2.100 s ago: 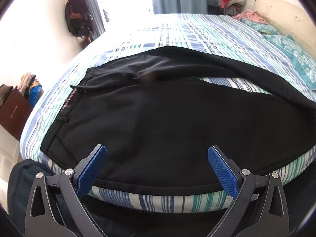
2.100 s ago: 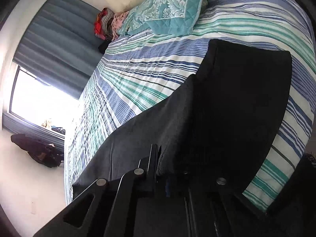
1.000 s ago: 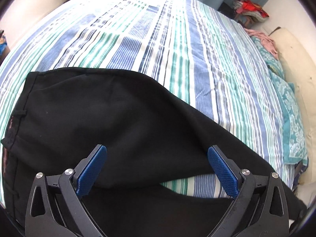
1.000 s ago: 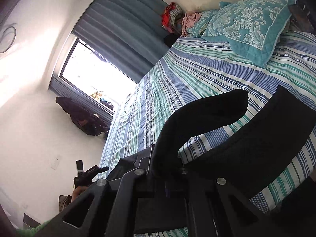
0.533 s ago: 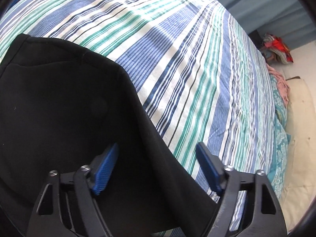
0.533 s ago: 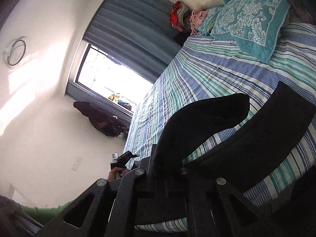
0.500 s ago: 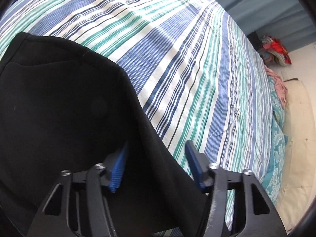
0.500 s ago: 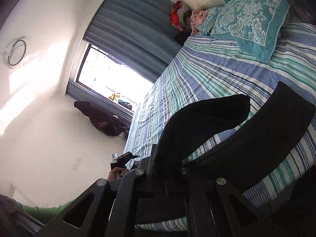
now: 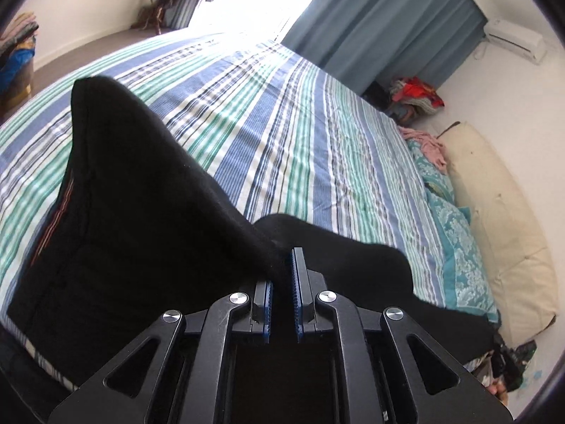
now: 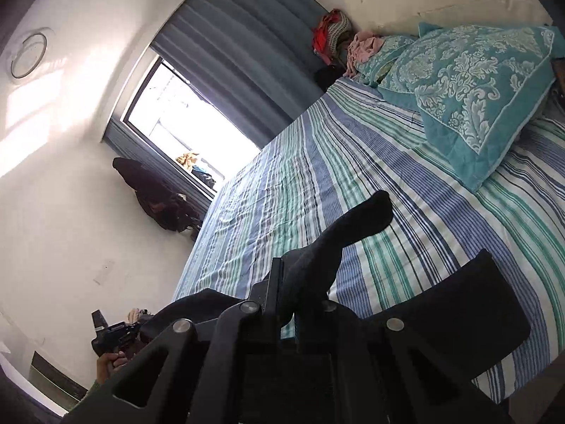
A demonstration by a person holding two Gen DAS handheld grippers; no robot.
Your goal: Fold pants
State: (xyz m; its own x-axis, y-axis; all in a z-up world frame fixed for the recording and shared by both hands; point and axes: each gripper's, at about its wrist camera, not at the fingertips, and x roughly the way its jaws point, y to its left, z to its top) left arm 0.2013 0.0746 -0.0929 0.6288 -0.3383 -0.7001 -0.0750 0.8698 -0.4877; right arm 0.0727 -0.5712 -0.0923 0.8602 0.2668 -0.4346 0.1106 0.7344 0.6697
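Black pants (image 9: 141, 212) lie on the striped bed (image 9: 300, 123), waistband at the left, with one ridge of cloth pulled up toward me. My left gripper (image 9: 282, 275) has its jaws closing on that ridge, and the blue pads (image 9: 296, 282) press on the cloth. In the right wrist view my right gripper (image 10: 293, 282) is shut on a pant leg (image 10: 353, 222), whose free end sticks up and curls right over the bed (image 10: 353, 162). More black cloth (image 10: 459, 318) hangs over the near bed edge. The right gripper's fingertips are hidden by cloth.
Teal patterned pillows (image 10: 476, 88) and a cream cushion (image 9: 494, 219) lie at the head of the bed. A pile of clothes (image 9: 416, 95) sits in the corner by the blue curtain (image 9: 381, 24). A person's hand (image 10: 109, 357) shows at the lower left.
My left gripper has gone from wide open to shut on the pants and has lifted the cloth off the bed. The right gripper has shifted, still holding its pant leg.
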